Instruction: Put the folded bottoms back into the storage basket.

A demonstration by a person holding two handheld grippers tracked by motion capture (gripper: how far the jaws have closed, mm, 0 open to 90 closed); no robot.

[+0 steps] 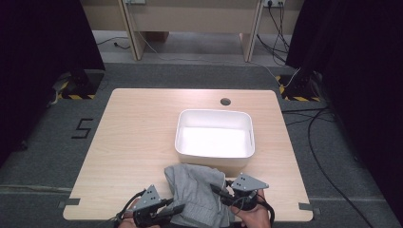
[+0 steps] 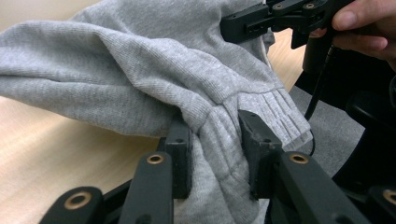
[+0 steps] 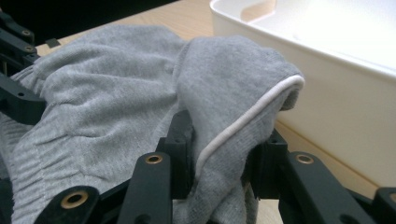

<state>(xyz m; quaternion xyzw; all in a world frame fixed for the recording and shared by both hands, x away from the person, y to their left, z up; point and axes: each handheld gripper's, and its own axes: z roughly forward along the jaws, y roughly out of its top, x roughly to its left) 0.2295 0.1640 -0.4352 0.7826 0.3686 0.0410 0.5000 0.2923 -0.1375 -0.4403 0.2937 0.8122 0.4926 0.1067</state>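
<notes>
**Both grippers pinch grey garment at table's near edge**

The grey sweatshirt (image 1: 199, 194) lies bunched before the white tub (image 1: 215, 137). The left gripper (image 2: 215, 140) clamps its ribbed cuff; the right gripper (image 3: 219, 144) clamps a white-piped fold.

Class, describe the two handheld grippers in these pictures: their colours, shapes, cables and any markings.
Both the left gripper and the right gripper are black, built from flat linked bars with brass-coloured pivot rivets and blocky black jaws. Each carries a grey three-cornered plate on top, dotted with small holes. Thin black cables trail from them. No lettering is legible. The hands are bare; no sleeves show.
</notes>
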